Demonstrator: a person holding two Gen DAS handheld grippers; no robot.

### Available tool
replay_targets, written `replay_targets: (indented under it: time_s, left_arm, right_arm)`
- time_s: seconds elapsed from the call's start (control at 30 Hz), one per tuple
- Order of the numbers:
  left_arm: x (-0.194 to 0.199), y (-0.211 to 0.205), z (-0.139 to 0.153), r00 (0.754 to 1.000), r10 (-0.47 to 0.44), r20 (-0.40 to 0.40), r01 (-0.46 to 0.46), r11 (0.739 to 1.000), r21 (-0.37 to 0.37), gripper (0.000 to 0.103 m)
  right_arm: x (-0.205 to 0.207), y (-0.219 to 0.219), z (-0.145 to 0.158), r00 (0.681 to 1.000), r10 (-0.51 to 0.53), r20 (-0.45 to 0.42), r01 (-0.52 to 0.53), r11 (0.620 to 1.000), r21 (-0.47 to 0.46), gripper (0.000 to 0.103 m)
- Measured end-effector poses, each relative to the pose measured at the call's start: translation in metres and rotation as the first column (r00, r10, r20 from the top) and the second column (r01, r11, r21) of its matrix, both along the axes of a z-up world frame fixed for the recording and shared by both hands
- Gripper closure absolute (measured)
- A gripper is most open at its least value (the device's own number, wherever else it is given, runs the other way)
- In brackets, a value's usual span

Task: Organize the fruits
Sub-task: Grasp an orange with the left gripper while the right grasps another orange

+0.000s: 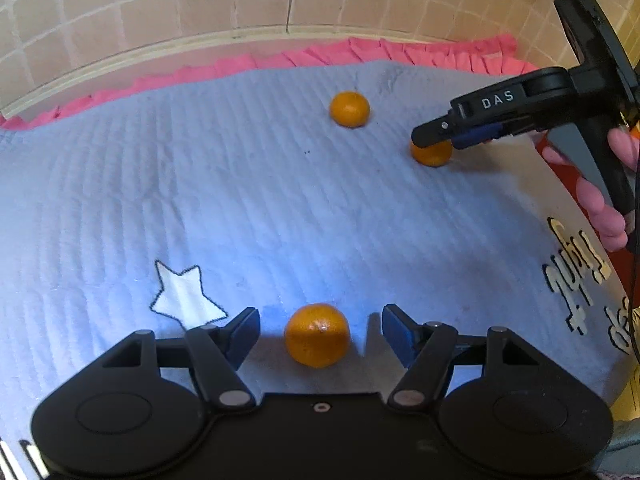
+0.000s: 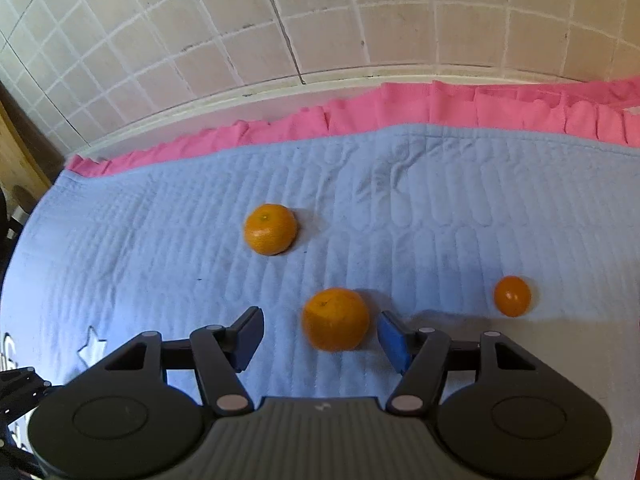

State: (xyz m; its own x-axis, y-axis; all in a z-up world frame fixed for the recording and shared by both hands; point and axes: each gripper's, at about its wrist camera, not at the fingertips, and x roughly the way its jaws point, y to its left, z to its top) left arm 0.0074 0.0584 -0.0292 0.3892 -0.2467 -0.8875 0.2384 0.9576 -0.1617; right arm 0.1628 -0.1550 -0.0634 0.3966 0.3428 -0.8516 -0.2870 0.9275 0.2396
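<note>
Nothing is gathered yet: four round orange tangerines lie scattered on the quilted blue bedspread (image 2: 160, 240), one (image 1: 317, 335) between the spread left tool (image 1: 320, 334), another (image 2: 335, 319) between the spread, not-yet-pinching right tool (image 2: 320, 336).

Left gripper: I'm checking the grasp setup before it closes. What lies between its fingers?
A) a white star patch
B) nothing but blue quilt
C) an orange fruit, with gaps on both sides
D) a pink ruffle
C: in the left wrist view an orange fruit sits on the blue quilt between the open fingers of the left gripper, untouched by either pad.
</note>
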Motion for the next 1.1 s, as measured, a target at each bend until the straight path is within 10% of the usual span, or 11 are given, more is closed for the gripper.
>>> replay_targets:
  time_s: [0.67,1.1]
  left_arm:
    - [0.002,-0.021,-0.012,1.000,-0.024,0.002,0.024,0.994,0.103,0.027]
    - [0.001,-0.021,-0.010,0.999,-0.033,0.013,0.031,0.991,0.126,0.059]
  right_arm:
    - [0.012,0.010,-0.015,1.000,0.015,0.018,-0.014,0.998,-0.065,0.057]
    - [0.009,0.008,-0.014,1.000,0.001,0.026,0.000,0.999,-0.052,0.060]
